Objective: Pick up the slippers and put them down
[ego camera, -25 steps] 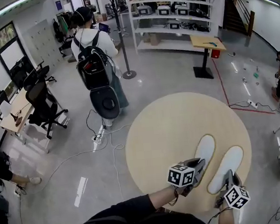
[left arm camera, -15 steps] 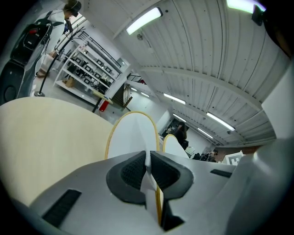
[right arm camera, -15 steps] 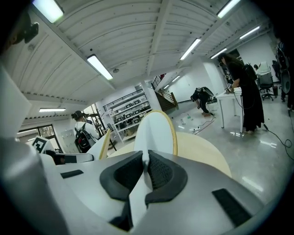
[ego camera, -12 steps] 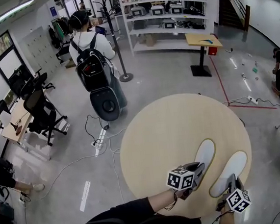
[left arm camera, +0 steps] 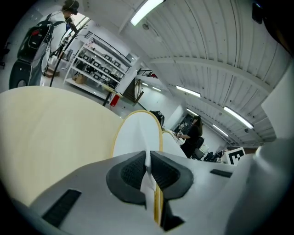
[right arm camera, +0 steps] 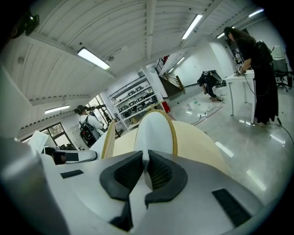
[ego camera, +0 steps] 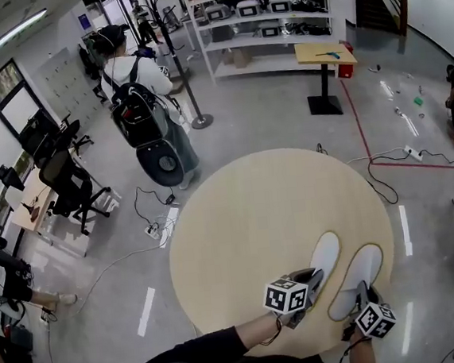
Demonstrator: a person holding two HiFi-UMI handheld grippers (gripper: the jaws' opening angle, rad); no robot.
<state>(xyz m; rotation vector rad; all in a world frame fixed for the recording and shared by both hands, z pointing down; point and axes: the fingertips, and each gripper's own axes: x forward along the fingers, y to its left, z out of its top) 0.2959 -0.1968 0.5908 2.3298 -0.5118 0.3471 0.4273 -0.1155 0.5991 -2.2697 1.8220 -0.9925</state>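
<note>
Right gripper [ego camera: 363,295] pinches the right slipper's [ego camera: 359,272] heel, left gripper [ego camera: 310,279] the left slipper's [ego camera: 324,255], at the surface's [ego camera: 247,223] five o'clock edge. Such thin heel grips may slip, dropping one onto the floor [ego camera: 123,258].

Under and ahead of the left claw [ego camera: 310,279] we see the round pale bench [ego camera: 246,215]. Well beyond it, to the claw's left, a person wearing a backpack [ego camera: 136,106] stands beside a coat stand [ego camera: 201,122]. Farther ahead stand white shelves [ego camera: 265,41] and a small table [ego camera: 322,52]; office chairs [ego camera: 66,172] sit far left.
</note>
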